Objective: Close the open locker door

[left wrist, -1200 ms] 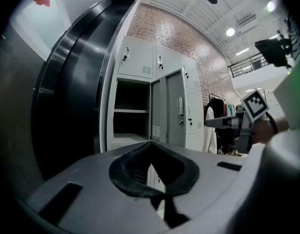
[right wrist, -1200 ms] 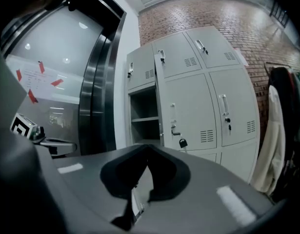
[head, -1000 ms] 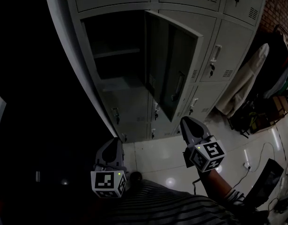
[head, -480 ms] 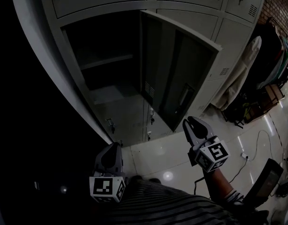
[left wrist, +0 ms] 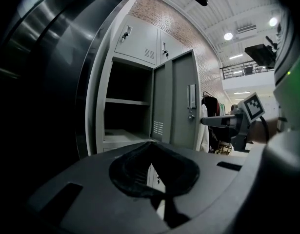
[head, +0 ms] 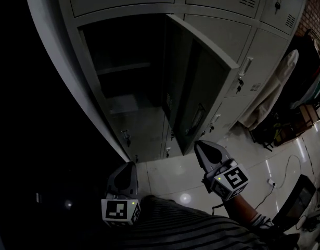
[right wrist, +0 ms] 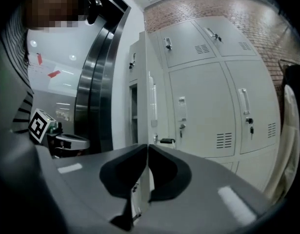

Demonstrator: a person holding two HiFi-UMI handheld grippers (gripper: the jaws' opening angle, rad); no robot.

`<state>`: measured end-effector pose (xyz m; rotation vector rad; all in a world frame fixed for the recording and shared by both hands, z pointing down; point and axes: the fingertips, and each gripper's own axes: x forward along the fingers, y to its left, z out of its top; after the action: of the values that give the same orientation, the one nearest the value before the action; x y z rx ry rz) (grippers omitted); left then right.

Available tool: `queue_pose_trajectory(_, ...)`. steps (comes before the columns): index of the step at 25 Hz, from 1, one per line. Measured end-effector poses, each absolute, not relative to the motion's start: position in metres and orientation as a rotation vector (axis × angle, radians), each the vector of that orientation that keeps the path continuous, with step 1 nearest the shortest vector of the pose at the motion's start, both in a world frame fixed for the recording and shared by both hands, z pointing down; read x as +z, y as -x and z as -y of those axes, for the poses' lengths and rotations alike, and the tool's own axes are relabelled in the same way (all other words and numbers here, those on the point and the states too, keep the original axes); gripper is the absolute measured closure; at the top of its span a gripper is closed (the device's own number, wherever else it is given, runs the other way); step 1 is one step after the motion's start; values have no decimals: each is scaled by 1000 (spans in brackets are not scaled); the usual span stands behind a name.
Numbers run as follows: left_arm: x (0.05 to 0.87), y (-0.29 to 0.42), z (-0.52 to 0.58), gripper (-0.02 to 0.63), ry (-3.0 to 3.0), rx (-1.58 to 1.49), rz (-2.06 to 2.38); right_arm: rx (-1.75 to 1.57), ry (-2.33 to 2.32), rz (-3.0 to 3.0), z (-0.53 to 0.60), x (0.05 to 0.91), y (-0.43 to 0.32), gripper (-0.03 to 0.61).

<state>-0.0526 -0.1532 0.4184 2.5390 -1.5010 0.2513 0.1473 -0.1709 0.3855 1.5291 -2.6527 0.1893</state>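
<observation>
The open locker door [head: 193, 87] swings out toward me from the grey locker bank, showing a dark compartment [head: 128, 82] with a shelf. My right gripper [head: 200, 146] hovers just below the door's lower edge, apart from it. Its jaws are closing, with nothing between them. In the right gripper view the door's edge [right wrist: 149, 106] stands straight ahead, beyond my right gripper's tips [right wrist: 148, 146]. My left gripper [head: 129, 166] hangs low and shut, near the locker's base. The left gripper view shows the door [left wrist: 176, 101] past its tips [left wrist: 152, 144].
A pale cloth [head: 269, 92] hangs against the lockers on the right, with bags [head: 282, 126] and a cable [head: 284, 165] on the shiny floor below. A dark metal column [left wrist: 57, 57] stands left of the lockers. Neighbouring locker doors [right wrist: 208, 111] are closed.
My right gripper has drifted a little left and down, closer under the open door. The left gripper has barely moved. The door stands as far open as before.
</observation>
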Motion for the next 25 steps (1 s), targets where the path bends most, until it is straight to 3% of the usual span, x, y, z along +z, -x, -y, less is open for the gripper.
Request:
queue_pose_trajectory(17, 421, 151, 128, 611, -2268, 224, 1841, 105, -873, 2944, 207, 374, 59, 577)
queue_pose_trajectory(25, 427, 181, 133, 611, -2198, 225, 1902, 110, -1196, 2853, 275, 339, 25, 577)
